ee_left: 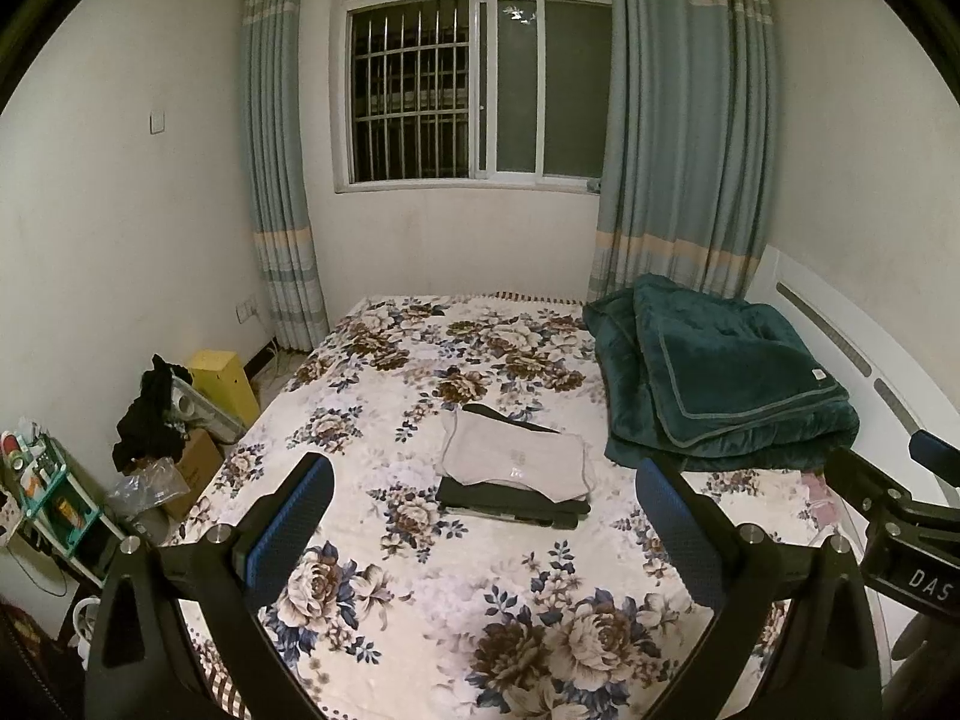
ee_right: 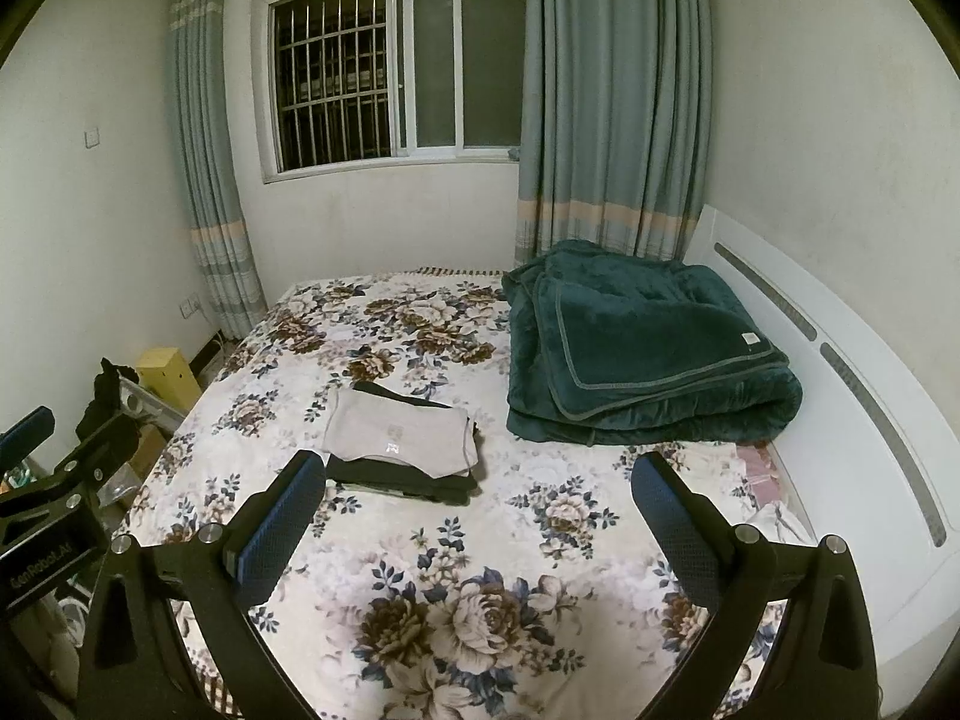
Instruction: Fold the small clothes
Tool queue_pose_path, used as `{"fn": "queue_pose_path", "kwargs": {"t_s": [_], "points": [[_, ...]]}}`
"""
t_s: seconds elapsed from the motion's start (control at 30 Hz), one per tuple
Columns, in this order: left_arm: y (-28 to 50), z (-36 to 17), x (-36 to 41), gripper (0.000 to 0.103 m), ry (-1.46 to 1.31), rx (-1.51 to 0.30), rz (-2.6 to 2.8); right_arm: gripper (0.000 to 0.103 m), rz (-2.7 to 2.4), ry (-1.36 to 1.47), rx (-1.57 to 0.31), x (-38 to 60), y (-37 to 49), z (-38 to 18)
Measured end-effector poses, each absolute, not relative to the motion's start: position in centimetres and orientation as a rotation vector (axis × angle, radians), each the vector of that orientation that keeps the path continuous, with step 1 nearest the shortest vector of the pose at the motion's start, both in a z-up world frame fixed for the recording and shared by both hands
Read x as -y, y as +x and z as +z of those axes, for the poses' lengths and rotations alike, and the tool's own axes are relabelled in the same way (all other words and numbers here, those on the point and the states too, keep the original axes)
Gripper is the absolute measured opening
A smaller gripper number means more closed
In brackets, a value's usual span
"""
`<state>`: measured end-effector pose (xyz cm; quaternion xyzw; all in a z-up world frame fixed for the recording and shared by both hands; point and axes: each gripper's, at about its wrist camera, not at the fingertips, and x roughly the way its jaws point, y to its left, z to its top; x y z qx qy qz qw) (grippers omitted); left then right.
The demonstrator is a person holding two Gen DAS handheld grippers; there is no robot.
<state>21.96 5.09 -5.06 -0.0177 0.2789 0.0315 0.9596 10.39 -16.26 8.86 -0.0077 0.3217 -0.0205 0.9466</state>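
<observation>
A small stack of folded clothes lies in the middle of the floral bed (ee_left: 420, 612): a beige folded garment (ee_left: 516, 459) on top of dark folded garments (ee_left: 510, 501). The stack also shows in the right wrist view, beige (ee_right: 399, 435) over dark (ee_right: 408, 477). My left gripper (ee_left: 483, 486) is open and empty, held above the bed in front of the stack. My right gripper (ee_right: 478, 480) is open and empty, its left finger (ee_right: 282, 516) just in front of the stack. Each gripper shows at the edge of the other's view.
A folded dark green blanket (ee_left: 720, 378) lies at the bed's right side by the white headboard (ee_left: 852, 348). Left of the bed stand a yellow box (ee_left: 225, 381), cardboard boxes, dark clothes (ee_left: 150, 414) and a small shelf (ee_left: 48, 498). A window and curtains are behind.
</observation>
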Motion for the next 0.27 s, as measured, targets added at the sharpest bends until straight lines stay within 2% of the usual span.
{"fn": "queue_pose_path", "kwargs": {"t_s": [0.27], "points": [[21.6, -4.4, -4.93, 0.103, -0.034, -0.558, 0.079, 0.103, -0.044, -0.015, -0.652, 16.1, 10.16, 9.09]]}}
